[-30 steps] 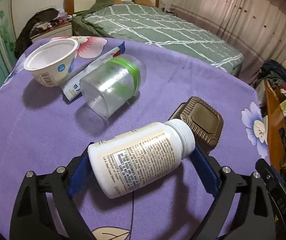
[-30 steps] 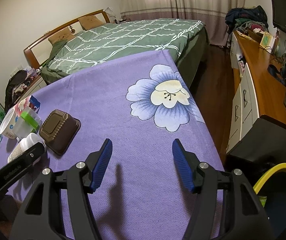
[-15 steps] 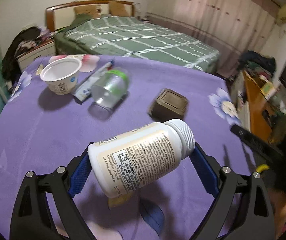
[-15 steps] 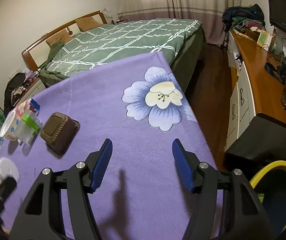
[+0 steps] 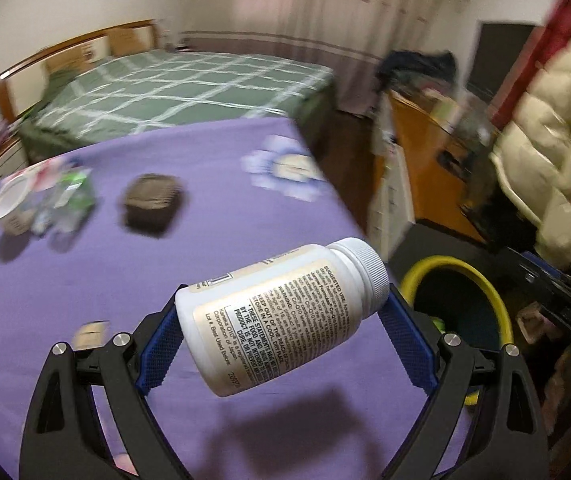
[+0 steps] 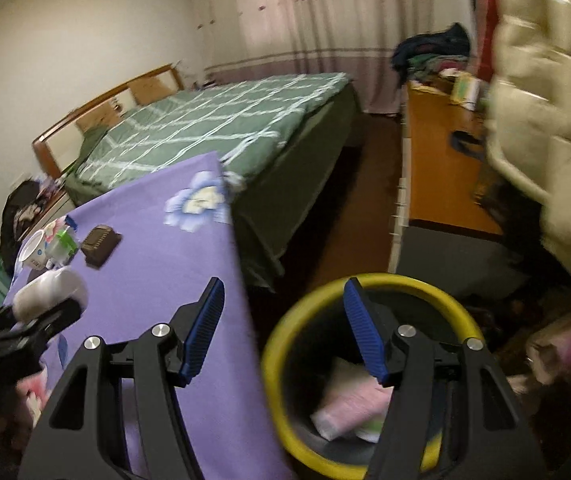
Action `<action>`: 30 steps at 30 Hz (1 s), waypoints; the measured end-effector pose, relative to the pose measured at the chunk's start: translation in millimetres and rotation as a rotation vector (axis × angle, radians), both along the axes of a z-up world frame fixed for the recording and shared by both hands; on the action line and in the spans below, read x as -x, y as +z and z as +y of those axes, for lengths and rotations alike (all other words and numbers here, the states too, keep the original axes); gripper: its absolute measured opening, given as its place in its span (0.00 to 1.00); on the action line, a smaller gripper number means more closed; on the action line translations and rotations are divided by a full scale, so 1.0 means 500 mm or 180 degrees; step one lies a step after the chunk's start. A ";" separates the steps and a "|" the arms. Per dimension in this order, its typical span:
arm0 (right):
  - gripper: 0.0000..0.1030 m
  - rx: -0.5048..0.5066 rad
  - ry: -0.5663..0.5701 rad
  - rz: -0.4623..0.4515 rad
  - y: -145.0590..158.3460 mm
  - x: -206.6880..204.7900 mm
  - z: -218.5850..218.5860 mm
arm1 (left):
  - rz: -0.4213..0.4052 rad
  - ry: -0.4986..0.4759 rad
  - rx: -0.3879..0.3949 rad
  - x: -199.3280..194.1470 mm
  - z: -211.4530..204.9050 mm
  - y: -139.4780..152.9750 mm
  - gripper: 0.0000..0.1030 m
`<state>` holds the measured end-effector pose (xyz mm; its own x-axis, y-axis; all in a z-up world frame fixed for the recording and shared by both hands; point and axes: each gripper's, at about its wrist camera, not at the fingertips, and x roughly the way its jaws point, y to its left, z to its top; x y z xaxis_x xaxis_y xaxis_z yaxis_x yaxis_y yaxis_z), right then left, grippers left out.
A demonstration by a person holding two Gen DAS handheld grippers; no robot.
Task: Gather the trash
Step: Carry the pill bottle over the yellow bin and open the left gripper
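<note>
Both tools have swung off the surface toward the bin. Left tool grips the bottle end to end, short of the rim; right tool gapes empty. Early release could drop it outside.

Smooth plastic bottle, paper-labelled
</note>
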<state>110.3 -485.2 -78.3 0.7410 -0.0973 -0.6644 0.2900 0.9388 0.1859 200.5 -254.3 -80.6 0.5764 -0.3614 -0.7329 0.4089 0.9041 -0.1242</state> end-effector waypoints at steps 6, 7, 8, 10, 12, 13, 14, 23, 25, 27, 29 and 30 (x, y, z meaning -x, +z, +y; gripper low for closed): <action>0.60 0.0086 -0.0469 -0.0016 -0.004 0.152 -0.115 | 0.0091 -0.0557 -0.0095 0.056 -0.198 -0.025 0.88; 0.60 0.0085 -0.0525 -0.0015 -0.005 0.164 -0.127 | 0.0146 -0.0652 -0.0098 0.065 -0.235 -0.035 0.88; 0.60 0.0089 -0.0580 -0.0005 -0.008 0.175 -0.139 | 0.0186 -0.0709 -0.0092 0.070 -0.254 -0.042 0.88; 0.60 0.0095 -0.0688 0.0010 -0.015 0.197 -0.165 | 0.0253 -0.0824 -0.0135 0.078 -0.305 -0.062 0.88; 0.60 0.0086 -0.0740 0.0031 -0.021 0.210 -0.184 | 0.0270 -0.0907 -0.0219 0.086 -0.353 -0.085 0.88; 0.60 0.0087 -0.0764 0.0042 -0.024 0.215 -0.193 | 0.0285 -0.0928 -0.0245 0.088 -0.369 -0.094 0.88; 0.60 0.0084 -0.0784 0.0048 -0.026 0.222 -0.202 | 0.0303 -0.0951 -0.0284 0.087 -0.387 -0.104 0.88; 0.60 0.0043 -0.0804 0.0074 -0.040 0.225 -0.222 | 0.0380 -0.0942 -0.0440 0.072 -0.405 -0.141 0.94; 0.60 0.0040 -0.0775 0.0070 -0.038 0.221 -0.216 | 0.0335 -0.0901 -0.0393 0.065 -0.380 -0.124 0.94; 0.60 0.0047 -0.0737 0.0062 -0.035 0.211 -0.206 | 0.0276 -0.0840 -0.0326 0.057 -0.344 -0.103 0.95; 0.60 0.0052 -0.0688 0.0058 -0.031 0.200 -0.194 | 0.0219 -0.0756 -0.0257 0.049 -0.301 -0.083 0.95; 0.60 0.0054 -0.0657 0.0059 -0.030 0.193 -0.187 | 0.0191 -0.0698 -0.0217 0.042 -0.274 -0.072 0.95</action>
